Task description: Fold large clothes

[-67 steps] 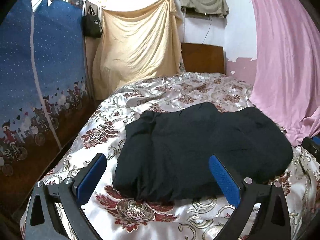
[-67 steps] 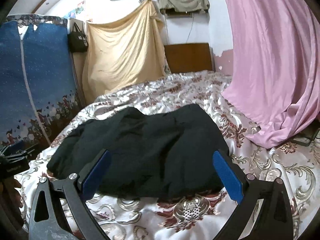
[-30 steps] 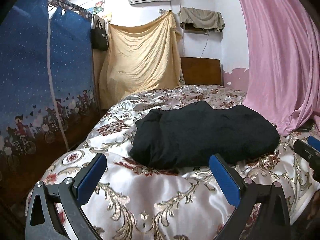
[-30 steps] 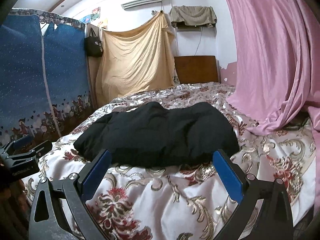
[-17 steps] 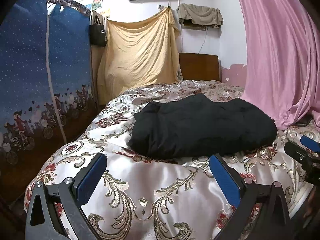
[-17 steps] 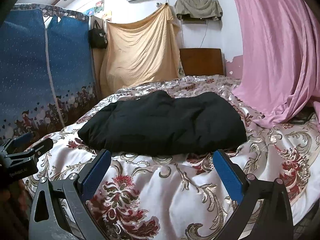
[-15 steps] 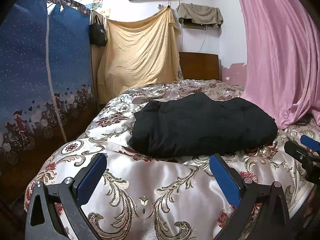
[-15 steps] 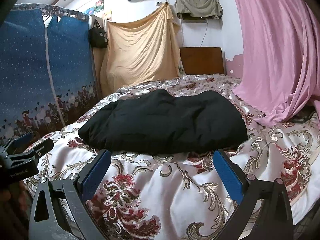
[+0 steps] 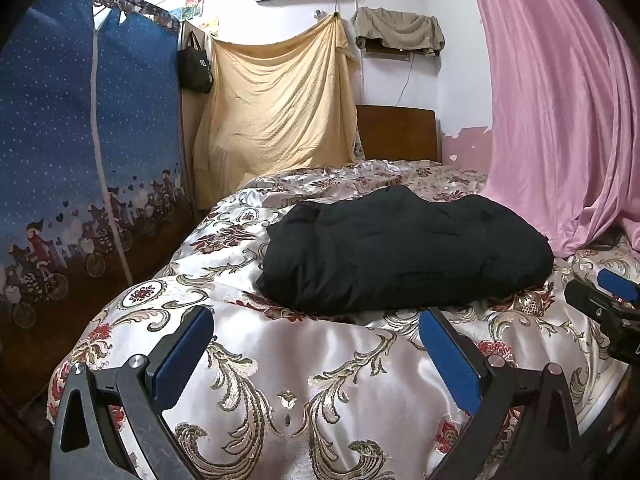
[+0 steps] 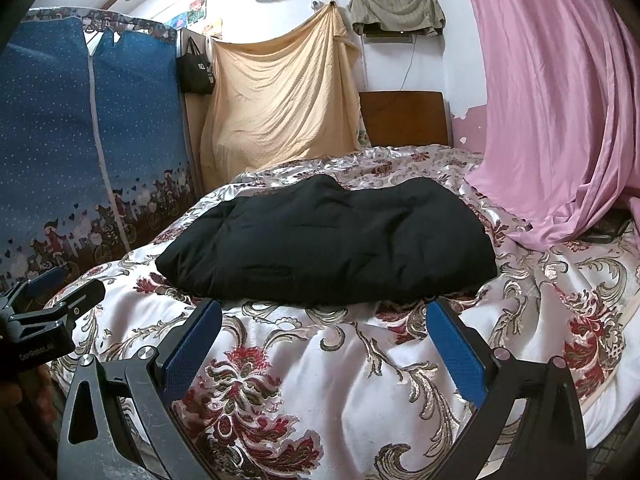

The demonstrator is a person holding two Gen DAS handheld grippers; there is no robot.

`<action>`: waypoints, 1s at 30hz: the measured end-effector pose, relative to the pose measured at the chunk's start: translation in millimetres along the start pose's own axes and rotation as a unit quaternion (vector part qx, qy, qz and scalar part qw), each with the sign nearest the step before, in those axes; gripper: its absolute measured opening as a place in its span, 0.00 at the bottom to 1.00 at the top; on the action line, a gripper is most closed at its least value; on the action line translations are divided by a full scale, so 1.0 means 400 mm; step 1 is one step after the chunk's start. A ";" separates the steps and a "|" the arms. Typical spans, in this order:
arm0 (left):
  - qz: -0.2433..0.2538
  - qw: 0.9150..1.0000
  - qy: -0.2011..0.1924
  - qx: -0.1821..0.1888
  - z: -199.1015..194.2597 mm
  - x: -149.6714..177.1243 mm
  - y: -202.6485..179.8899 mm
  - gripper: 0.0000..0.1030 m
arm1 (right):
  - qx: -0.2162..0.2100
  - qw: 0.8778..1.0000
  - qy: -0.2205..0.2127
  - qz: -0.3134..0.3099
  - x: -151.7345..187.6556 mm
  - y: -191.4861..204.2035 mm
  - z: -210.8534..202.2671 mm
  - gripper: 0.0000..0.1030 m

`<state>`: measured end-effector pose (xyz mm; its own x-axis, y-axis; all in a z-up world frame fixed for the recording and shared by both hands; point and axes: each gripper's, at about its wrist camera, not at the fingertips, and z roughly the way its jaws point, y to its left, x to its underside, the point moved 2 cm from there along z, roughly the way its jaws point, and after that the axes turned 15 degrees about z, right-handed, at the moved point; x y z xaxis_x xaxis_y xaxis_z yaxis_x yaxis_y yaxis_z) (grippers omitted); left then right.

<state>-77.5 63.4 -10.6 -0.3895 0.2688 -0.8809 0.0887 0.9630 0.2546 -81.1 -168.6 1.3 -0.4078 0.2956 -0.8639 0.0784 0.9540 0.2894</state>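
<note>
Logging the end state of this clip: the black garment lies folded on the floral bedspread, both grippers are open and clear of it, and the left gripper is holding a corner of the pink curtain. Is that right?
Not quite. The left gripper holds nothing: in the left wrist view its jaws stand open over the floral bedspread, far from the pink curtain. The black garment lies folded, and the right gripper is open and clear.
</note>
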 end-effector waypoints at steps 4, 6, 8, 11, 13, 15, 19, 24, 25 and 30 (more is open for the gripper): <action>0.000 1.000 -0.001 0.000 -0.001 -0.001 0.000 1.00 | 0.000 1.000 0.000 0.001 0.001 0.001 0.000 0.98; 0.000 1.000 -0.001 0.000 -0.002 0.000 -0.001 1.00 | 0.000 1.000 0.000 0.001 0.000 0.001 0.001 0.98; 0.000 1.000 -0.001 0.000 -0.001 0.000 -0.001 1.00 | 0.000 1.000 0.000 0.001 0.001 0.001 0.001 0.98; 0.001 1.000 0.000 -0.001 -0.001 0.001 -0.001 1.00 | 0.000 1.000 0.000 0.001 0.000 0.001 0.001 0.98; 0.000 1.000 0.000 0.000 -0.002 0.000 0.000 1.00 | 0.000 1.000 0.001 0.001 0.001 0.001 0.001 0.98; 0.000 1.000 -0.001 -0.001 -0.002 0.000 0.000 1.00 | 0.000 1.000 0.000 0.001 0.002 0.003 0.001 0.98; 0.000 1.000 0.000 0.000 -0.003 0.001 0.001 1.00 | -0.001 1.000 0.000 0.001 0.005 0.006 0.001 0.98; 0.001 1.000 -0.001 -0.002 -0.003 0.001 0.001 1.00 | 0.000 1.000 0.000 0.001 0.004 0.006 0.001 0.98; 0.001 1.000 -0.002 -0.003 -0.004 0.000 0.002 1.00 | 0.000 1.000 -0.001 0.002 0.005 0.007 0.001 0.98; 0.001 1.000 -0.002 -0.003 -0.004 -0.001 0.004 1.00 | -0.001 1.000 0.000 0.001 0.004 0.005 0.001 0.98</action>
<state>-78.8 64.6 -9.1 -0.3863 0.2713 -0.8816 0.0847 0.9622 0.2590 -81.3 -166.1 0.2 -0.4071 0.2982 -0.8633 0.0785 0.9531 0.2922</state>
